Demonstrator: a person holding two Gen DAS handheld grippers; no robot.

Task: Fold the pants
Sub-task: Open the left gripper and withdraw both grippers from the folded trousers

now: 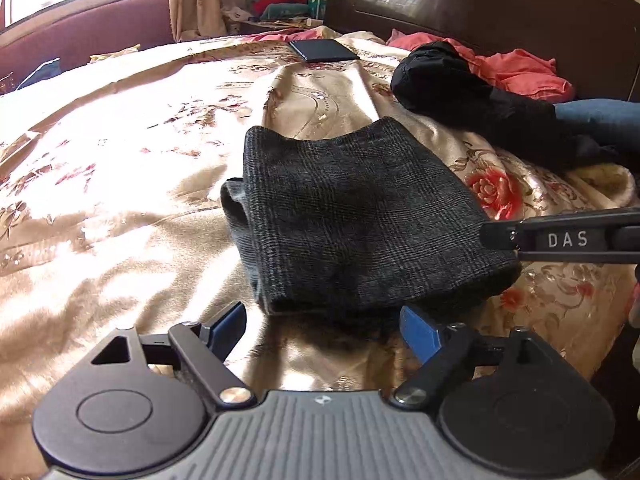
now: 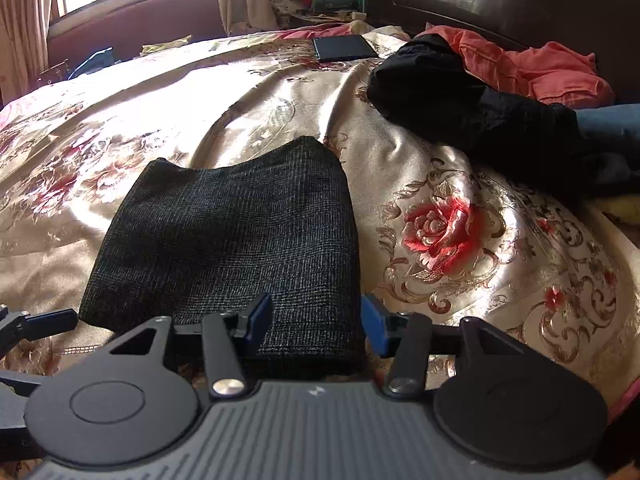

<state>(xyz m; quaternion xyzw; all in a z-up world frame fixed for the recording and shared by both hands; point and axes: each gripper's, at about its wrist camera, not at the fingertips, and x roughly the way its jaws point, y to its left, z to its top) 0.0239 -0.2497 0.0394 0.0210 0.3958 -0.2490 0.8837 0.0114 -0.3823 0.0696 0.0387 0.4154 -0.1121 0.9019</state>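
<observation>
Sunlit gold floral bed [image 1: 120, 168] carries everything. Left gripper [image 1: 323, 330] has its fingers spread wide and empty, as does the right gripper [image 2: 316, 322]. Just ahead of both lies one pair of grey checked pants [image 1: 352, 216], folded into a thick, soft, limp bundle, probably light; best taken by its near folded edge. Beyond: one black garment [image 1: 460, 84], one phone [image 1: 322, 50].

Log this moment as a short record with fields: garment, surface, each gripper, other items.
garment: dark grey checked woven pants, folded into a compact stack
surface: gold floral satin bedspread
left gripper: open, holding nothing, just short of the stack's near edge
right gripper: open, over the stack's near right corner
other items: black crumpled garment, coral cloth, flat black phone
</observation>
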